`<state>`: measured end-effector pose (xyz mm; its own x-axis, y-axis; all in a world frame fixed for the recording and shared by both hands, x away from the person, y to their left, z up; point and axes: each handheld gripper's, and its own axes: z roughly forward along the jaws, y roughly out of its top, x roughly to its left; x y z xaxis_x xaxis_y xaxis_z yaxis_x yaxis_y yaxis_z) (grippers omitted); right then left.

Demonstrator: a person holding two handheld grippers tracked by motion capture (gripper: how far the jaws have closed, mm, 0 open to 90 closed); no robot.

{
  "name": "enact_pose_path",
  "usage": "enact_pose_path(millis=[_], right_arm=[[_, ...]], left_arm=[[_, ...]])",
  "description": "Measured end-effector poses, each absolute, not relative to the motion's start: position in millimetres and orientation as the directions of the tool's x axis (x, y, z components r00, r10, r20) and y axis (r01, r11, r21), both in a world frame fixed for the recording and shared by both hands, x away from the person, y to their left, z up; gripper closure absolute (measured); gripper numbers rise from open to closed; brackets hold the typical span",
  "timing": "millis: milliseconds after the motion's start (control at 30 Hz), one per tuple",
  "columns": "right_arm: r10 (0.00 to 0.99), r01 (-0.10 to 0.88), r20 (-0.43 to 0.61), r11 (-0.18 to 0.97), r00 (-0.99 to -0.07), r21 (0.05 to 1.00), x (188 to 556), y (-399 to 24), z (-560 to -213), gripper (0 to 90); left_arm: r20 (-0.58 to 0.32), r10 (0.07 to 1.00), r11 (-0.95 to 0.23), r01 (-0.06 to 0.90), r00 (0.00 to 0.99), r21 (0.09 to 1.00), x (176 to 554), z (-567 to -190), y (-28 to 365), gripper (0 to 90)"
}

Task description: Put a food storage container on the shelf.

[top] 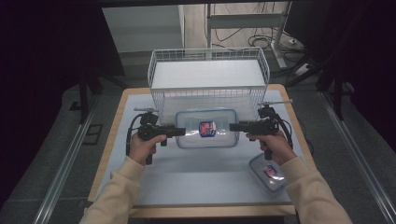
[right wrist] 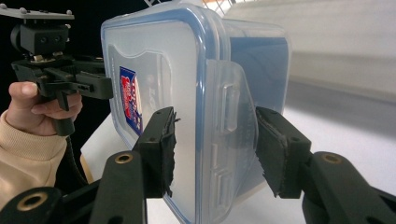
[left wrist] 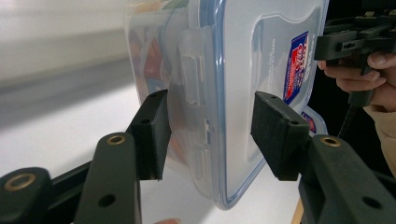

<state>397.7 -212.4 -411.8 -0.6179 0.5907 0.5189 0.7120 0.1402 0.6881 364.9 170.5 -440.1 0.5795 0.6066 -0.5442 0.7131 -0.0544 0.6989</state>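
A clear plastic box with a blue-rimmed lid (top: pixel 194 140) and a red and blue label hangs level over the table, just in front of the wire basket. My left gripper (top: pixel 182 132) clamps its left end and my right gripper (top: pixel 232 127) its right end. In the left gripper view the jaws (left wrist: pixel 210 116) straddle the end clasp, one pad on the lid (left wrist: pixel 261 56) and one on the box wall, through which colourful contents show. In the right gripper view the jaws (right wrist: pixel 215 126) press the lid (right wrist: pixel 159 70) and the underside likewise.
A white wire basket (top: pixel 208 77) stands at the back of the table, close behind the held box. A smaller lidded box (top: pixel 268 172) lies at the front right beside the right forearm. A pale mat (top: pixel 187 182) covers the wooden table.
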Motion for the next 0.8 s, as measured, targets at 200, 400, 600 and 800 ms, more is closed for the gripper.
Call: enact_pose_path(millis=[200, 400, 600, 800], right_arm=[[0.590, 0.693, 0.504, 0.135, -0.630, 0.708, 397.5, -211.5, -399.0, 49.6], [0.586, 0.670, 0.490, 0.126, -0.645, 0.732, 397.6, -211.6, -383.5, 49.6], [0.584, 0.645, 0.472, 0.119, -0.661, 0.755, 398.4, -211.9, -366.1, 49.6], [0.580, 0.626, 0.461, 0.111, -0.671, 0.771, 401.3, -212.5, -353.2, 49.6]], left_arm=[[-0.526, 0.613, -0.055, 0.696, 0.590, 0.716, 365.7, -421.6, 170.2, 48.6], [-0.504, 0.619, -0.058, 0.675, 0.602, 0.736, 367.0, -402.7, 170.2, 48.6], [-0.486, 0.619, -0.061, 0.655, 0.617, 0.754, 369.0, -385.4, 170.0, 48.5], [-0.468, 0.624, -0.066, 0.640, 0.625, 0.766, 372.7, -368.0, 169.3, 48.5]])
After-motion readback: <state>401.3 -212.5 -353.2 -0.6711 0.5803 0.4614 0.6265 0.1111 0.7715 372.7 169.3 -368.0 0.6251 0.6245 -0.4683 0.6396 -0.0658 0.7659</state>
